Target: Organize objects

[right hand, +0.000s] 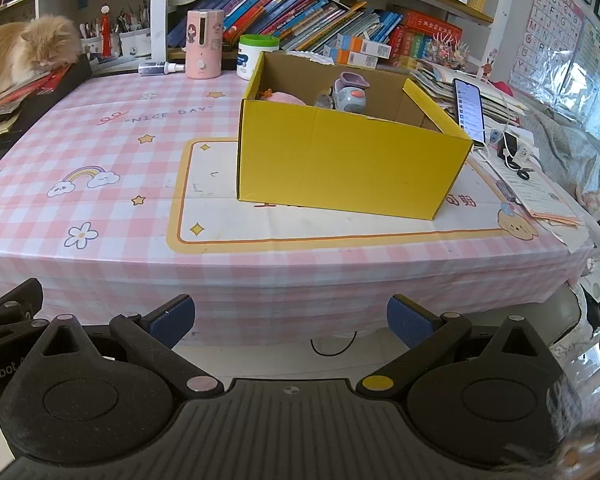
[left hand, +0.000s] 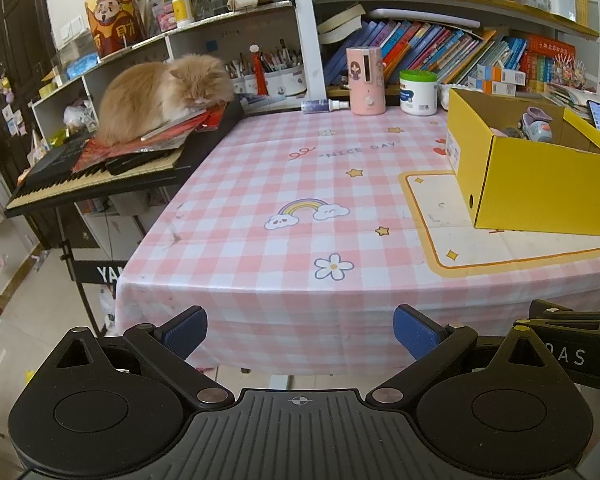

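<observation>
An open yellow cardboard box (right hand: 352,164) (left hand: 540,184) stands on a pink checked tablecloth (right hand: 112,136) (left hand: 284,184), on its printed mat area. Inside the box lie a grey toy car (right hand: 350,96) (left hand: 536,124) and a pink soft thing (right hand: 284,97). My left gripper (left hand: 300,330) hangs open in front of the table's near edge, nothing between its blue pads. My right gripper (right hand: 291,320) is likewise open and empty, below the table edge and short of the box. Part of the right gripper shows at the right edge of the left wrist view.
An orange cat (left hand: 160,94) (right hand: 24,50) lies on papers atop a keyboard (left hand: 84,184) at the left. A pink dispenser (right hand: 203,44), a white jar (right hand: 256,56) and a spray bottle (right hand: 162,67) stand at the back. A phone (right hand: 469,110) and papers lie right of the box. Bookshelves line the back.
</observation>
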The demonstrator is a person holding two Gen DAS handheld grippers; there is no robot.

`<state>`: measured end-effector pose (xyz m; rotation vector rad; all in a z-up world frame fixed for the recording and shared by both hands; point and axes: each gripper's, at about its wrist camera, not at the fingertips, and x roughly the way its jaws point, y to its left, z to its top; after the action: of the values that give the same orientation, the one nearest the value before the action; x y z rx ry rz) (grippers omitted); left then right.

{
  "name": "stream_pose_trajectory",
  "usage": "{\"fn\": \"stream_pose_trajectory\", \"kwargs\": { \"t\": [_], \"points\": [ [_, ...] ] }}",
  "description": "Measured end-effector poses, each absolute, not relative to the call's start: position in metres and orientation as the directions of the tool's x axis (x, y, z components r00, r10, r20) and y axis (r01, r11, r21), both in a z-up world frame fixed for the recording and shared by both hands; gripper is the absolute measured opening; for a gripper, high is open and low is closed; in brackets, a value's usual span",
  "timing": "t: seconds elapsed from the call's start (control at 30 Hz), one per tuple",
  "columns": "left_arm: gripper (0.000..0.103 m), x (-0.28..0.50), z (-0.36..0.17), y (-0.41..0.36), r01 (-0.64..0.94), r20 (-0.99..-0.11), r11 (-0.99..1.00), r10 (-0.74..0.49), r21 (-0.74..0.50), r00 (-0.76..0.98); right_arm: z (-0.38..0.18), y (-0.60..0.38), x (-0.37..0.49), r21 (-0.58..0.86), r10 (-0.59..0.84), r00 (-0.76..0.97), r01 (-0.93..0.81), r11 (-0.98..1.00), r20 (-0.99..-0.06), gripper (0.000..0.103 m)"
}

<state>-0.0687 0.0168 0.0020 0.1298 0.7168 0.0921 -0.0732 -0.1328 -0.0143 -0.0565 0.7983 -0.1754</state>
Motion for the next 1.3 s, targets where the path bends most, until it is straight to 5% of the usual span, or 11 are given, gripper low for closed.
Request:
{"fn": "stream_pose_trajectory", "kwargs": {
  "t": [1.3],
  "points": [
    [0.1,-0.058,-0.001,0.017,-0.025,-0.668,0.99,0.112,0.138,0.735,-0.014,-0.138,-0.073,-0.121,-0.185,0.681,0.141,0.983,-0.708,0.103]
  ]
}}
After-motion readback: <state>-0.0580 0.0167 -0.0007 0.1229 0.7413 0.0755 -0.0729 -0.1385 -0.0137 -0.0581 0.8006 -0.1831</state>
